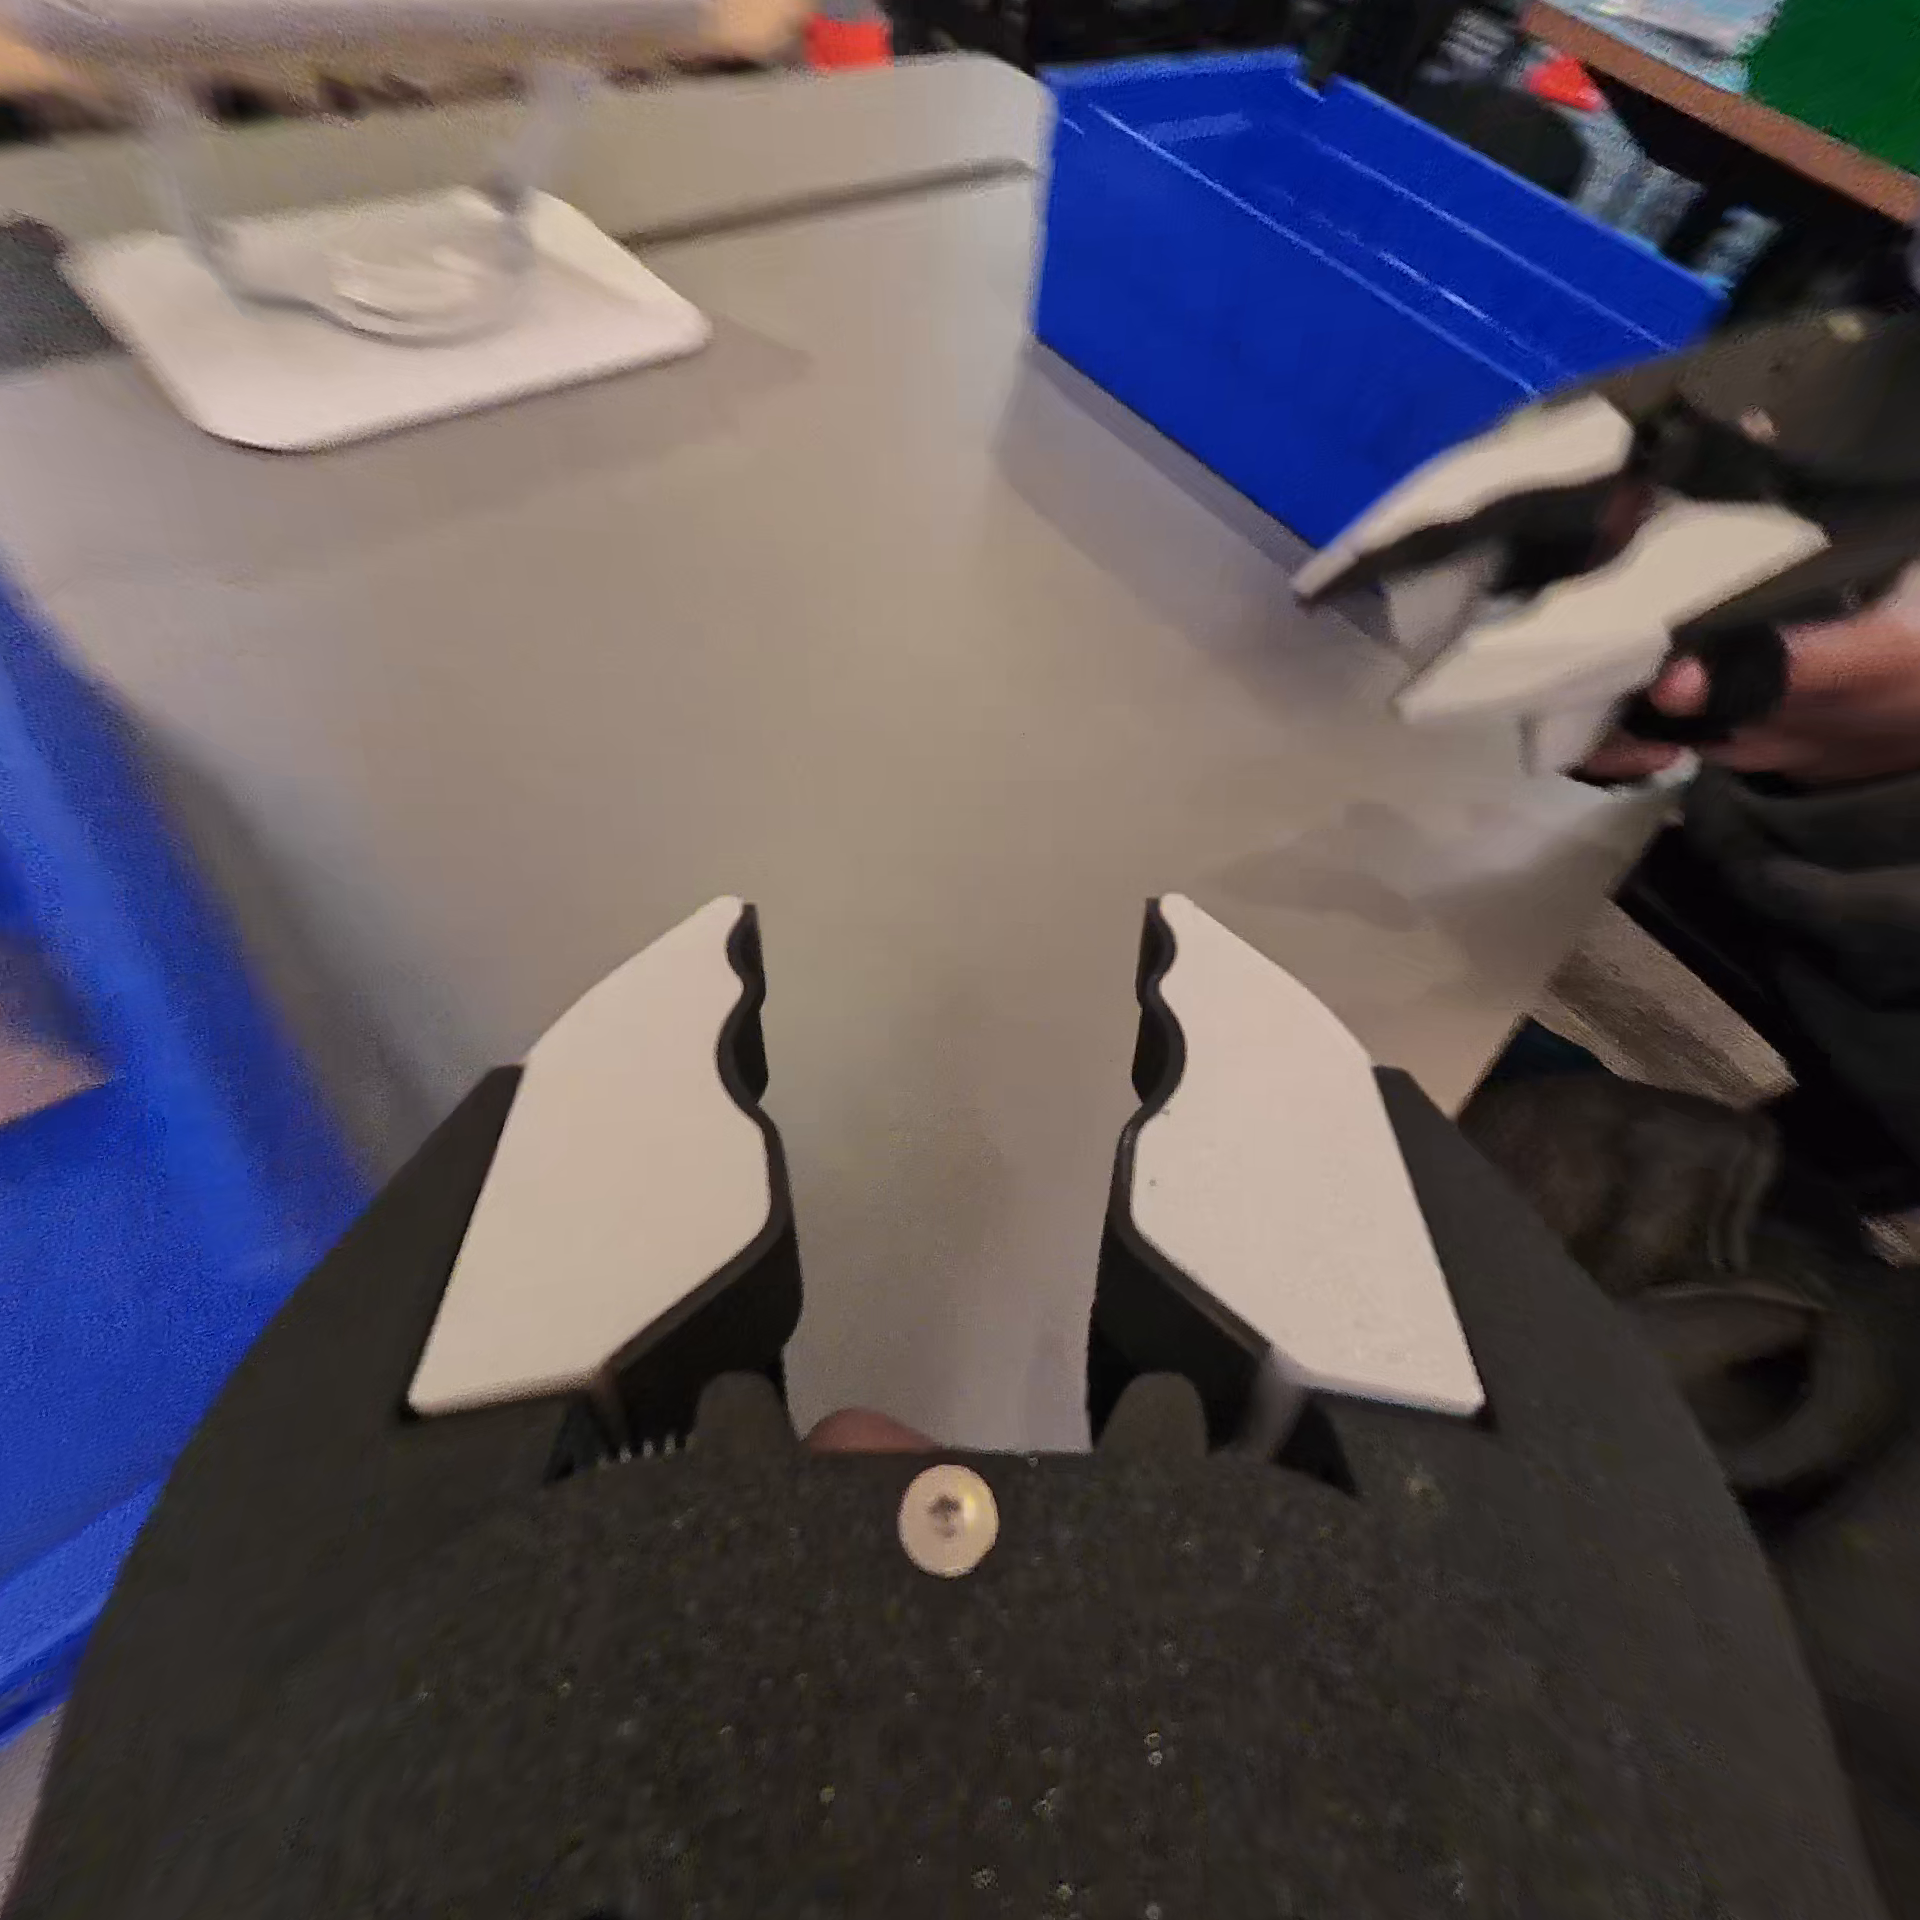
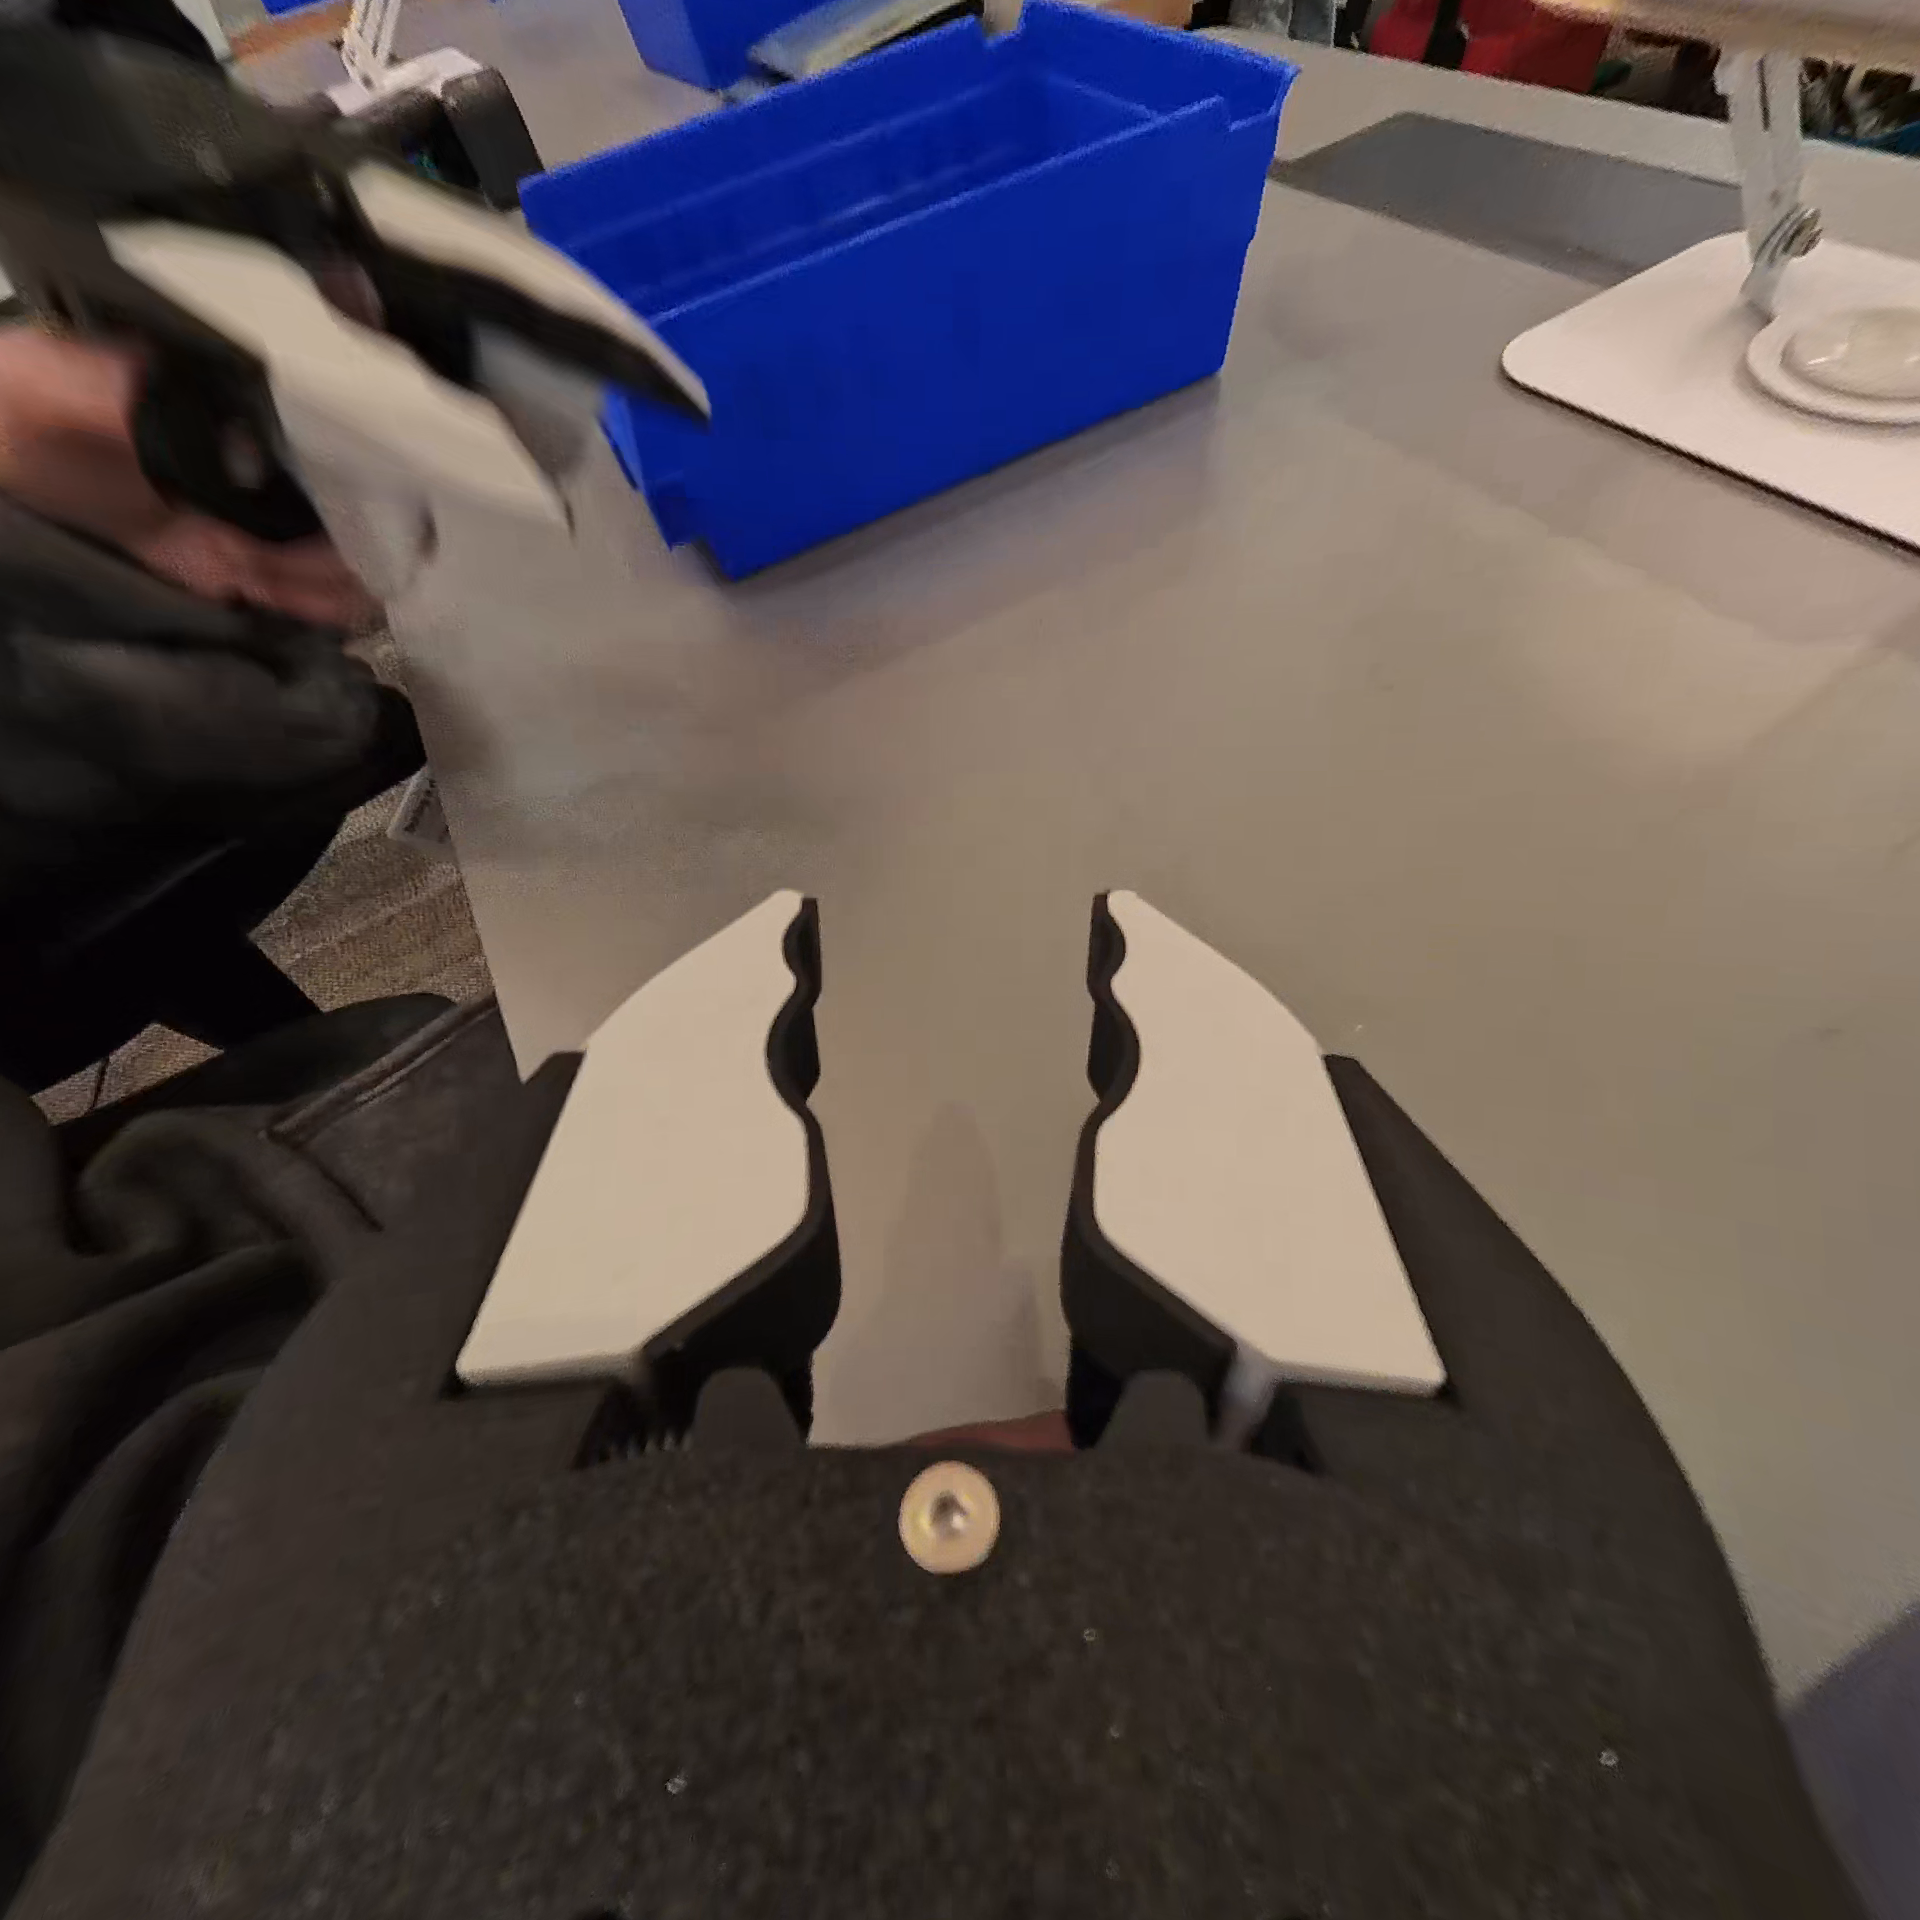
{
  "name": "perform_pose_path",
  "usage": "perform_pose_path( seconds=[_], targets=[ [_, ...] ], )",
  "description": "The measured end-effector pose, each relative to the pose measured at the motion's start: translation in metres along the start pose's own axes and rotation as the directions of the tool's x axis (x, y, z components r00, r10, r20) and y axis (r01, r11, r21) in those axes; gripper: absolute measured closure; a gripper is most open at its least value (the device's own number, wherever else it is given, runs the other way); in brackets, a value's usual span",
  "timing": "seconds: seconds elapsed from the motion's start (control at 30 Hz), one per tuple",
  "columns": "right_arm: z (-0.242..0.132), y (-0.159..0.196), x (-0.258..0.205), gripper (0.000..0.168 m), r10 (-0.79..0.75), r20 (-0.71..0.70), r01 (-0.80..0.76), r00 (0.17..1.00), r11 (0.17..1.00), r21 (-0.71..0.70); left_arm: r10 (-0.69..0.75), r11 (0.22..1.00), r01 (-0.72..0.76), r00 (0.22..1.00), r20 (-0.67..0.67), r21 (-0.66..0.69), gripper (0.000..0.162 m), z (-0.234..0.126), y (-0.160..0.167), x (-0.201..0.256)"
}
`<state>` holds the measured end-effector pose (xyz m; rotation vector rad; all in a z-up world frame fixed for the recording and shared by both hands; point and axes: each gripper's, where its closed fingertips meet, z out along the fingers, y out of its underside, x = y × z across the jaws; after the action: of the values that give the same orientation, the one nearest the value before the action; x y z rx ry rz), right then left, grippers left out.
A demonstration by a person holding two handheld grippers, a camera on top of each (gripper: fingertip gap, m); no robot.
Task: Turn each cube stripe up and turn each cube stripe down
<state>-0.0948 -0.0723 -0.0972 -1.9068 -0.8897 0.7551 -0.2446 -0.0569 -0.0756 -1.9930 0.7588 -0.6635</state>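
No cubes in either view, so progress cannot be judged; left tool and right tool both open, empty over bare bench, blue bin beyond.

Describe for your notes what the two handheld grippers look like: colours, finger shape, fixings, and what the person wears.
Both the left gripper and right gripper have rough black bodies, a silver screw at centre, and pale grey fingers with wavy black inner edges. The person wears dark clothing.
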Motion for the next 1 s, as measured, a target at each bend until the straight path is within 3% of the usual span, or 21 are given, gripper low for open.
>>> perform_pose_path(
  seconds=[0.1,0.23,0.37,0.47,0.6,0.63,0.7,0.77,1.0],
  targets=[
    [0.000,0.003,0.004,0.119,0.015,-0.010,-0.015,1.000,1.000,-0.009,-0.065,0.996,0.074,0.981,0.184,-0.043,0.096,-0.034,-0.020,-0.066],
    [0.000,0.007,0.010,0.120,0.117,0.028,-0.117,0.993,0.993,-0.005,-0.049,0.947,0.188,0.885,0.463,-0.259,0.095,-0.045,-0.010,-0.169],
    [-0.004,0.010,0.018,0.120,0.223,0.057,-0.223,0.973,0.975,-0.007,-0.151,0.865,0.354,0.860,0.487,-0.356,0.095,-0.010,0.000,-0.222],
    [-0.007,0.011,0.023,0.121,0.255,0.056,-0.256,0.965,0.967,-0.003,-0.199,0.802,0.422,0.855,0.478,-0.422,0.095,0.020,0.013,-0.237],
    [-0.011,0.011,0.024,0.121,0.255,0.053,-0.255,0.966,0.967,-0.006,-0.111,0.731,0.441,0.829,0.548,-0.520,0.093,0.036,0.042,-0.254],
    [-0.011,0.012,0.024,0.121,0.254,0.054,-0.254,0.966,0.967,-0.009,-0.094,0.715,0.449,0.821,0.564,-0.535,0.095,0.038,0.049,-0.257],
    [-0.010,0.013,0.022,0.121,0.251,0.058,-0.250,0.966,0.968,-0.017,-0.086,0.696,0.449,0.827,0.556,-0.561,0.117,0.041,0.058,-0.255],
    [-0.008,0.016,0.023,0.121,0.248,0.055,-0.247,0.967,0.969,-0.029,-0.101,0.680,0.454,0.835,0.540,-0.576,0.117,0.037,0.059,-0.251],
    [-0.003,0.020,0.026,0.122,0.283,0.067,-0.281,0.957,0.959,-0.035,-0.203,0.781,0.446,0.843,0.498,-0.437,0.117,0.013,0.026,-0.255]
  ],
)
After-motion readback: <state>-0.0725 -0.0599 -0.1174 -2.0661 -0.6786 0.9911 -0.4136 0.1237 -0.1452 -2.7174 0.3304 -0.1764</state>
